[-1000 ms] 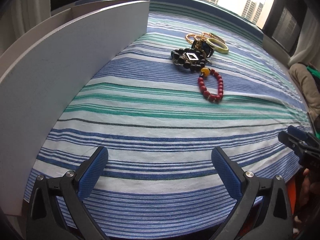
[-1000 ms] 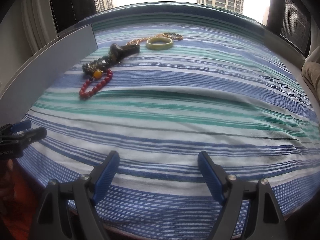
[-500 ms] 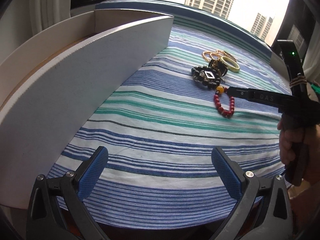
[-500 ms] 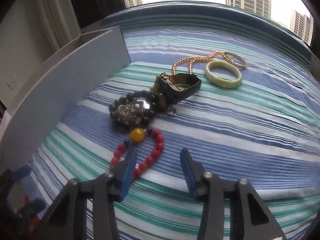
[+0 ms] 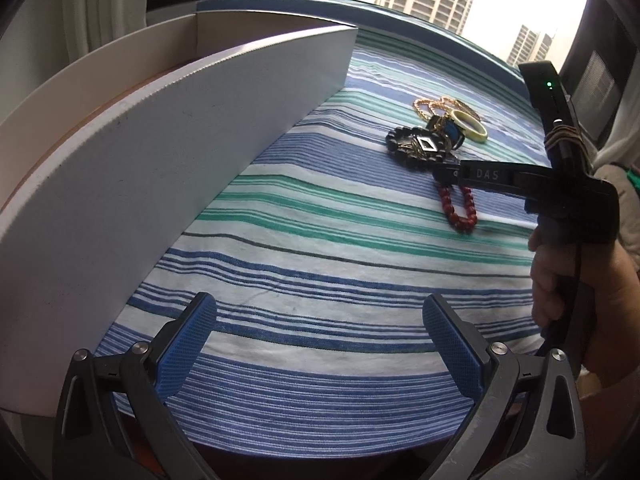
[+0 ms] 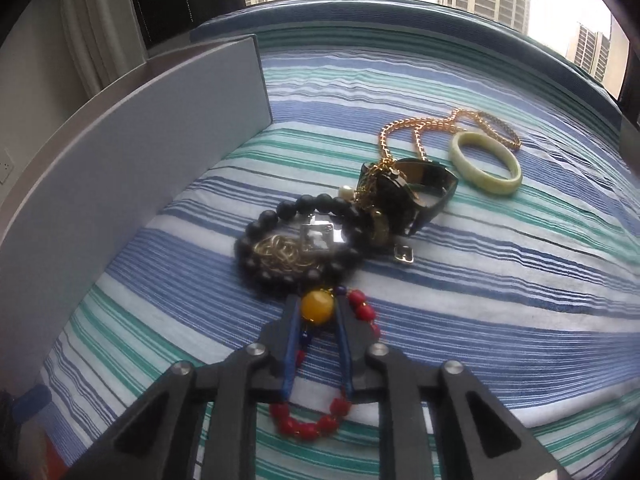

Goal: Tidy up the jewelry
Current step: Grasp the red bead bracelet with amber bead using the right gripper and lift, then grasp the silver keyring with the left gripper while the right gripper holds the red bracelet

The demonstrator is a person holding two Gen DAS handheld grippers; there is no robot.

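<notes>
Right gripper (image 6: pixel 318 314), seen from its own wrist camera, with jaws that have just been closing and now stand nearly together around the amber bead (image 6: pixel 317 307) of the red bead bracelet (image 6: pixel 308 426). The blue pads (image 6: pixel 291 350) flank the bead on both sides and appear to press on it; actual contact is hard to confirm. The bracelet's loop lies on the striped cloth (image 6: pixel 500 288), passing under the fingers, so its middle stretch is hidden. Just beyond the bead lies a black bead bracelet (image 6: pixel 276 220) with a tangle of fine gold chain and a square mirrored piece inside its ring. Touching it on the far side is a dark watch (image 6: pixel 404 196) resting on edge, with a gold chain necklace (image 6: pixel 416 130) running from it toward a pale green bangle (image 6: pixel 486 164). A white box wall (image 6: pixel 132 160) stands along the left; its interior is not visible here.

Left gripper (image 5: pixel 320 344), in its own view, hangs above bare cloth near the table's front edge, jaws wide apart and holding nothing. This view alone shows the box's second wall and brown floor, the hand (image 5: pixel 580 304) gripping the right tool's handle, and that tool's fingers reaching in from the right over the bracelet. The amber bead is hidden behind those fingers here, and the jewelry pile is small and partly merged.
</notes>
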